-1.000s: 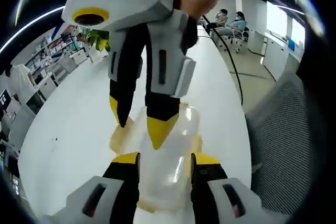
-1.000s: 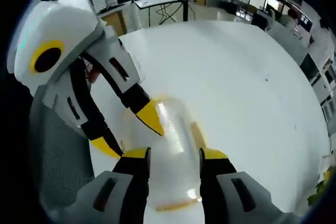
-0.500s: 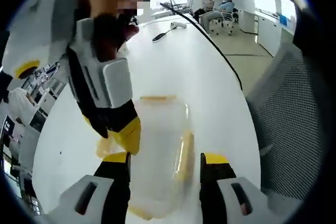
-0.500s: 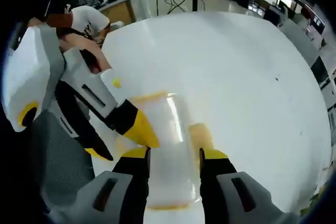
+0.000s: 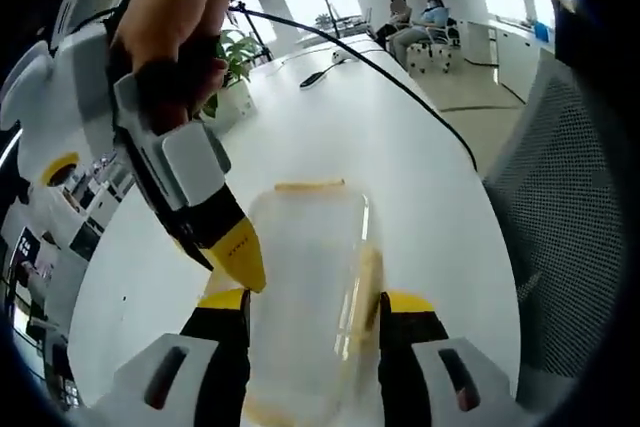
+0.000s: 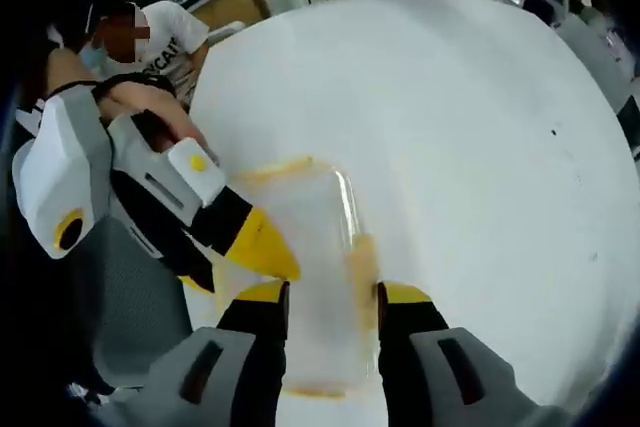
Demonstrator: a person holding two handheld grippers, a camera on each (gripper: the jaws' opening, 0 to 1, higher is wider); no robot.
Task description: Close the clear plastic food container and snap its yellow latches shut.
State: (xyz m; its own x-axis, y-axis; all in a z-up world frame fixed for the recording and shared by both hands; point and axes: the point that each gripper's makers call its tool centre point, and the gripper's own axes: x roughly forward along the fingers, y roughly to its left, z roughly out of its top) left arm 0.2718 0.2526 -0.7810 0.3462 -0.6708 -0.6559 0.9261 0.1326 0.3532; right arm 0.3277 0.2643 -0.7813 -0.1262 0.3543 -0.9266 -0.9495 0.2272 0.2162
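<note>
From where I sit, the food container (image 5: 305, 287) reads as clear, smooth plastic with a soft gloss; light streaks run along its lid, and its yellow latches (image 6: 360, 272) look like opaque plastic. The bench (image 6: 470, 137) is a smooth white surface with a dull sheen. My left gripper (image 5: 312, 309) and right gripper (image 6: 325, 299) have matt black and grey moulded plastic shells, their jaws capped in yellow. Beside the bench, a chair back (image 5: 565, 237) shows grey woven mesh, rough-looking.
</note>
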